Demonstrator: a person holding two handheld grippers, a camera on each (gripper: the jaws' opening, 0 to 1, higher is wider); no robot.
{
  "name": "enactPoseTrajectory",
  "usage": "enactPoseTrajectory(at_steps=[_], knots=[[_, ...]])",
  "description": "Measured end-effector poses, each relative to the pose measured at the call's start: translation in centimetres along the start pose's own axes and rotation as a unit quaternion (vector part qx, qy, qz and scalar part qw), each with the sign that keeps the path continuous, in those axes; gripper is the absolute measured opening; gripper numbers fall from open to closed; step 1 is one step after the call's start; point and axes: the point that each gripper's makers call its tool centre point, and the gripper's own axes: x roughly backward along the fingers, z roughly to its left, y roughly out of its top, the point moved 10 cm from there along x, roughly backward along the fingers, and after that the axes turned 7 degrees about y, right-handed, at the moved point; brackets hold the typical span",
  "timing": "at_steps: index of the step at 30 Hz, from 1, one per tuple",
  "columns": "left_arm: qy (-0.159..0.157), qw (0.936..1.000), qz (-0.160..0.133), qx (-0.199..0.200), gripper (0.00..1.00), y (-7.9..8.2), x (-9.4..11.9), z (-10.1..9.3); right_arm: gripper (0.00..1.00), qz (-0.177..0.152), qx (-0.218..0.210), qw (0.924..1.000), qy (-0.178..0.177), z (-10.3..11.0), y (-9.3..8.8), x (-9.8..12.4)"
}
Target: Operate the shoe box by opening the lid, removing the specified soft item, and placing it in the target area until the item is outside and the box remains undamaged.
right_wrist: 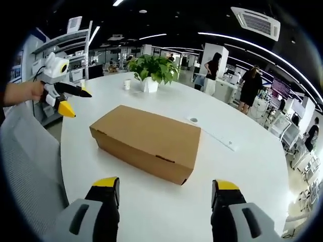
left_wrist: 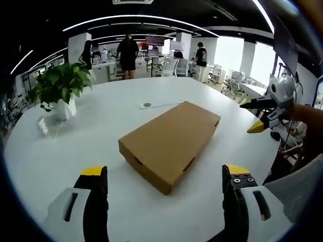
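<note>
The box (left_wrist: 170,142) (right_wrist: 146,141), plain brown cardboard with its lid down, lies flat near the middle of a round white tabletop (left_wrist: 101,126) (right_wrist: 242,166), with no writing on it that can be read. In the left gripper view it lies ahead of the left gripper (left_wrist: 165,181), whose yellow-tipped fingers (left_wrist: 94,174) stand wide apart over the bare tabletop, clear of the box; this view also shows the right gripper (left_wrist: 260,116) at the right edge, held up in a hand (left_wrist: 303,113) beyond the table's rim, its fingers a little apart with nothing between them. In the right gripper view the right gripper (right_wrist: 166,189) likewise has its fingers (right_wrist: 106,184) spread wide short of the box, and the left gripper (right_wrist: 73,101) shows at the left, held by a hand (right_wrist: 30,91) above a grey mesh chair (right_wrist: 25,166), its fingers parted and empty. A potted plant (left_wrist: 60,85) (right_wrist: 151,70) stands behind the box, a white cup (right_wrist: 127,84) just beside it. A flat white strip (left_wrist: 159,105) (right_wrist: 214,133) lies on the tabletop beyond the box. People (left_wrist: 127,55) (right_wrist: 250,88) stand among office desks in the background.
</note>
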Motion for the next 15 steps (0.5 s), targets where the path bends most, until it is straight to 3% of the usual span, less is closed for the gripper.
enactPoseTrajectory(at_steps=[15], knots=[[0.013,0.9998,0.016,-0.005,0.92,-0.7,-2.2,0.2,0.66,0.004,0.018,0.9998,0.012,-1.5,0.0,-1.7]])
